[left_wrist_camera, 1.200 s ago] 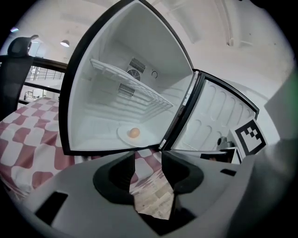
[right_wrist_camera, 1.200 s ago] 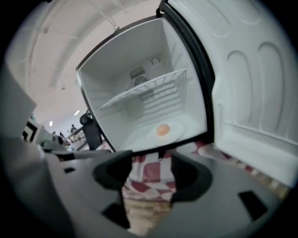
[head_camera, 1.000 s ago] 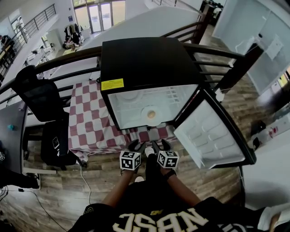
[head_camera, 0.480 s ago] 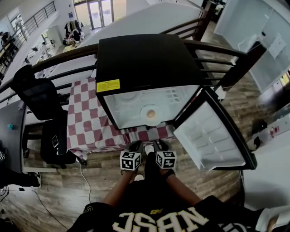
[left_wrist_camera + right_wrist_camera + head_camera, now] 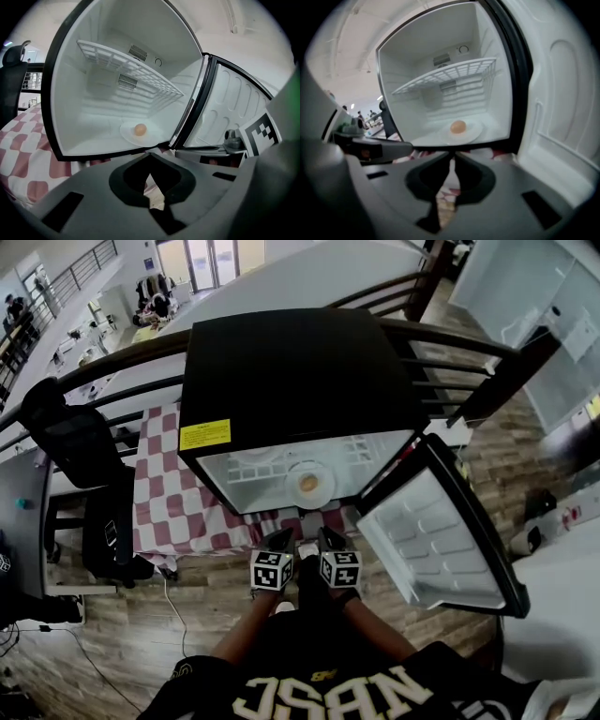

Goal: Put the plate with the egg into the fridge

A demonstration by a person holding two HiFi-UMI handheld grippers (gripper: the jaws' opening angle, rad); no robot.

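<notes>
The small black fridge (image 5: pixel 291 371) stands open in front of me. A white plate (image 5: pixel 323 486) with a brown egg (image 5: pixel 307 483) lies on its floor, near the front. The left gripper view shows the plate (image 5: pixel 127 134) and egg (image 5: pixel 139 129), as does the right gripper view with plate (image 5: pixel 473 132) and egg (image 5: pixel 458 126). My left gripper (image 5: pixel 279 540) hangs just below the fridge opening, shut with nothing in it. Beside it my right gripper (image 5: pixel 330 538) is closing, its jaws nearly together and empty. Neither touches the plate.
The fridge door (image 5: pixel 431 531) swings wide open to the right. A white wire shelf (image 5: pixel 126 63) spans the upper fridge. The fridge rests on a table with a red checkered cloth (image 5: pixel 178 502). A black office chair (image 5: pixel 75 442) is at left; a dark railing (image 5: pixel 450 343) runs behind.
Both grippers' jaws, spread wide a second ago, have come together. The grippers stay side by side in front of the fridge, which now sits slightly closer in view.
</notes>
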